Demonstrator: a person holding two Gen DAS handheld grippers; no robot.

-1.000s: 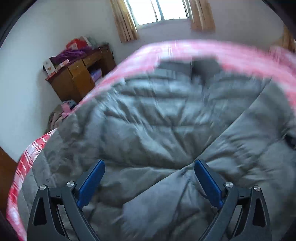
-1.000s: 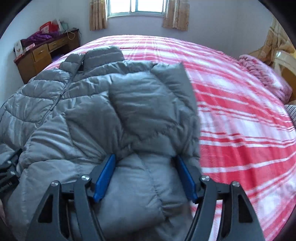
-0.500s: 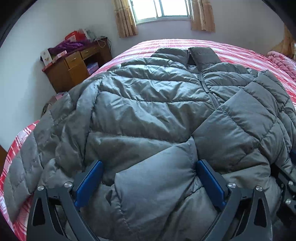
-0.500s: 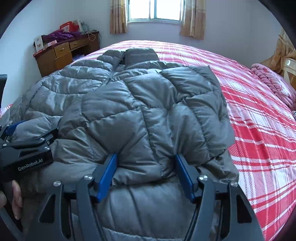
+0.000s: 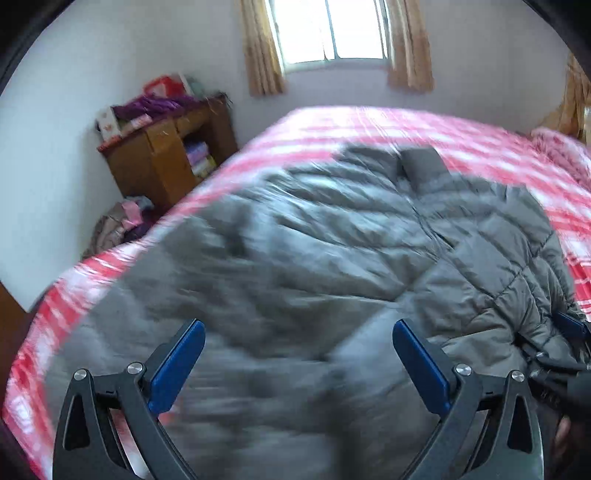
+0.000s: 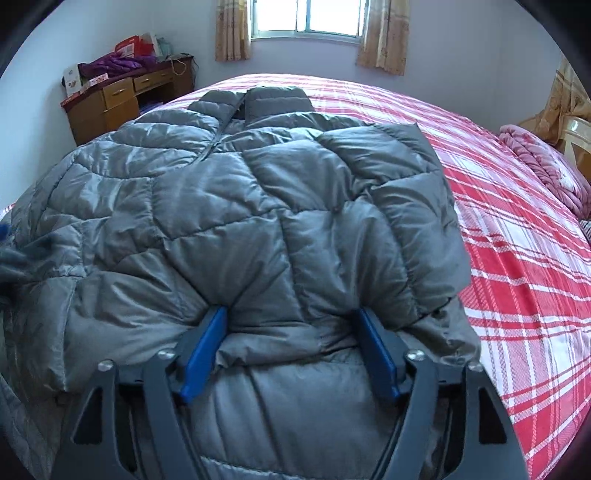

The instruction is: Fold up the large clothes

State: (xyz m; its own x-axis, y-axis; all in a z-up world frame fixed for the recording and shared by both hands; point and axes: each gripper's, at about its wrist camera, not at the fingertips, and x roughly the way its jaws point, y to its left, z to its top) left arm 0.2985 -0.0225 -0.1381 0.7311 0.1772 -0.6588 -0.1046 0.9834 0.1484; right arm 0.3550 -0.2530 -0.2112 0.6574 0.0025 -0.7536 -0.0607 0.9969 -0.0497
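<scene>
One grey quilted puffer jacket [image 6: 236, 221] lies on the red-and-white plaid bedspread [image 6: 517, 229], its long axis running from the near edge of the bed toward the far wall. Its stand-up collar [image 6: 277, 101] points far, toward the window [image 6: 308, 16]; its hem end is nearest to me. The zipper line runs along that same axis, left of centre in the right wrist view. There are two sleeves, both folded inward over the body; the right one lies on top at the right side of the jacket. I hold two grippers, one in each hand. My right gripper [image 6: 291, 332] sits at the near hem with a thick fold of the jacket bulging up between its two blue pads [image 6: 201, 354]. Its jaws have just been opening and now stand wide; the fabric fills the gap and lies against both pads, and I cannot tell whether they press on it. My left gripper [image 5: 299, 350] hangs above the near left part of the jacket, its jaws spread wide and nothing gripped between its blue pads [image 5: 177, 369]; this view is motion-blurred, so contact with the fabric below cannot be read. One wooden desk [image 6: 110, 103] with clutter on top stands at the far left wall, and one pink blanket [image 6: 543, 166] lies bunched at the far right.
</scene>
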